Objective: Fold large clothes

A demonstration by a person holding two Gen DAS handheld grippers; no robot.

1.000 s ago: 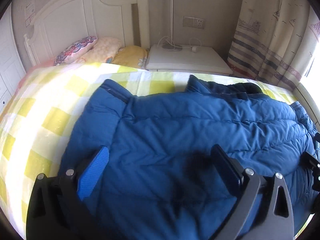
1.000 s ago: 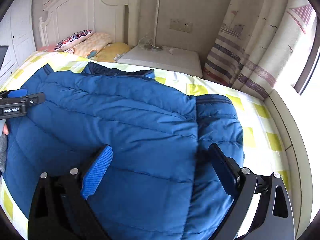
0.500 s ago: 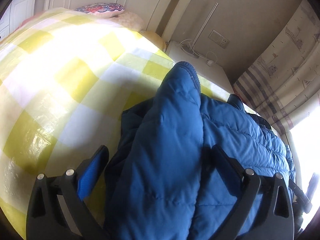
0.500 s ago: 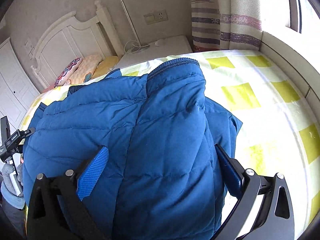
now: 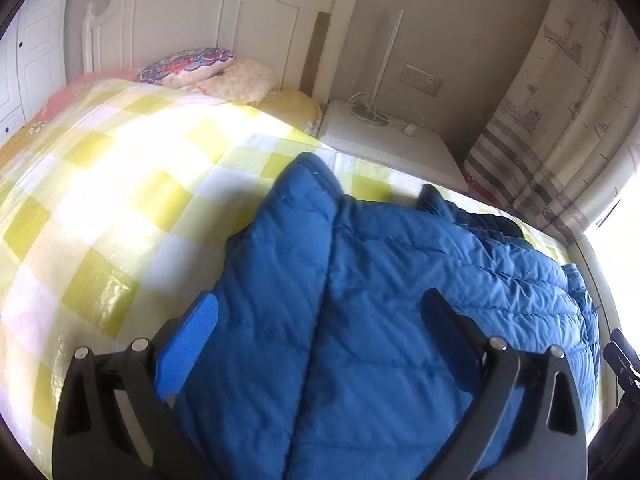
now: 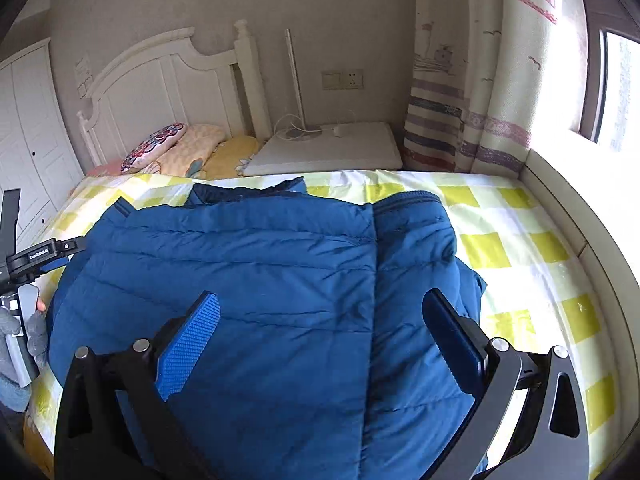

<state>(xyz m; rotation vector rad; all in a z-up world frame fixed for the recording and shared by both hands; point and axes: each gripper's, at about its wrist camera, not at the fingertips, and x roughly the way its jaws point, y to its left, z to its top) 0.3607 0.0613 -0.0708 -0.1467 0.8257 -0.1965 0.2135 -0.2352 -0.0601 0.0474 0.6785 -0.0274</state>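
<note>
Lying folded on the checked bed, the blue jacket sits below both empty, wide-open grippers.

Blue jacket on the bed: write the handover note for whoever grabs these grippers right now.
Left gripper: open, nothing held, poised over the jacket's left side.
Right gripper: open, its fingers have just been spreading wider; nothing is pinched between them.
Blue puffer jacket: lies flat on the yellow checked bedspread, collar toward the pillows. Both sleeves are folded in over the body, the left sleeve and the right sleeve.
Done: sleeves folded in.
Left: likely fold the body in half lengthwise or bottom to collar, then smooth it.
</note>
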